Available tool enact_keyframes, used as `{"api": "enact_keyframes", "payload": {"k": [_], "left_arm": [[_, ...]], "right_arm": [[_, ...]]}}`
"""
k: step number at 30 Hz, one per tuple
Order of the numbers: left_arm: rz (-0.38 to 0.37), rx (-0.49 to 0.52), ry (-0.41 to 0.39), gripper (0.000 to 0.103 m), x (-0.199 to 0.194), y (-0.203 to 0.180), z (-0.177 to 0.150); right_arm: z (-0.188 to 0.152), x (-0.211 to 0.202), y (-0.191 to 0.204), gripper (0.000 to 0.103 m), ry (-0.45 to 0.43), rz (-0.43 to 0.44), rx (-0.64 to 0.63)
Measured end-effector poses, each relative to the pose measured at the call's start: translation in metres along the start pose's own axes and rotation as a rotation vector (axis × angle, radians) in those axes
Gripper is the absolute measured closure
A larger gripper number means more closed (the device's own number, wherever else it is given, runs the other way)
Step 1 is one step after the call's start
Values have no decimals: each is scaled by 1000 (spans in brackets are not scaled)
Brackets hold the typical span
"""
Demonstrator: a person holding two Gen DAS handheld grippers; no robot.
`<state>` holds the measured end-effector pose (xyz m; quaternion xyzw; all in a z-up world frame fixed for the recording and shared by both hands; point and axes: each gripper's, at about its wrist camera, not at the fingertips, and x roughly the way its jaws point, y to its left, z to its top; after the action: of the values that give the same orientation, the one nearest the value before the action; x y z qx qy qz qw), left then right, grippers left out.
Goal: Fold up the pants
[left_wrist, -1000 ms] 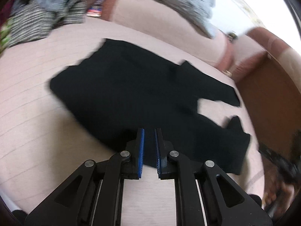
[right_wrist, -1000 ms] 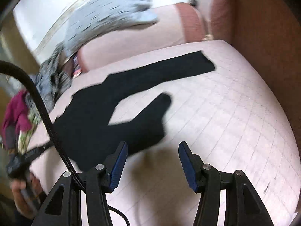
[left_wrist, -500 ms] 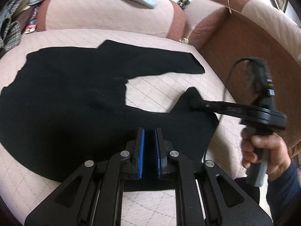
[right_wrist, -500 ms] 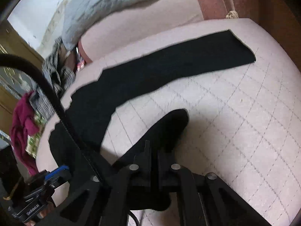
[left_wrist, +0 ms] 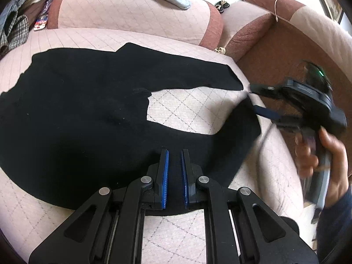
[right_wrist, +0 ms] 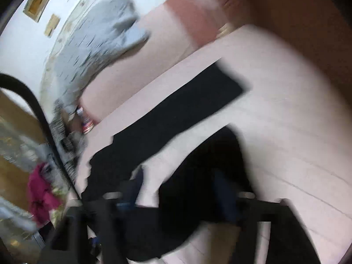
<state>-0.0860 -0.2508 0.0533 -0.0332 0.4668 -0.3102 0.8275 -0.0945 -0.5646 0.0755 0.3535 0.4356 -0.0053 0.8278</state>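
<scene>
— Where does the left wrist view look from?
— Close above the black fabric pants [left_wrist: 72,114], facing the far backrest.
— And the right?
— Lower, blurred, sharing those pants [right_wrist: 176,114].

Black hand-held gripper [left_wrist: 175,171], blue pads [left_wrist: 165,176], silver screws.

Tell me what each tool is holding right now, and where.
Right tool: nothing, open by the near leg's cuff. Left tool: nearly closed over the pants at their near edge; a real pinch cannot be told.
</scene>
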Motion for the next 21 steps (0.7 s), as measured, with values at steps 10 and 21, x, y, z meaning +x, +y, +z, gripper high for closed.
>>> {"api": "enact_keyframes", "payload": {"k": [10, 21], "left_arm": [[46, -73, -38, 95, -7, 28, -9], [242, -435, -155, 95, -84, 177, -35]], "right_arm": [[-35, -33, -58, 40, -72, -214, -32], [-47, -46, -60, 96, -189, -183, -98]]}}
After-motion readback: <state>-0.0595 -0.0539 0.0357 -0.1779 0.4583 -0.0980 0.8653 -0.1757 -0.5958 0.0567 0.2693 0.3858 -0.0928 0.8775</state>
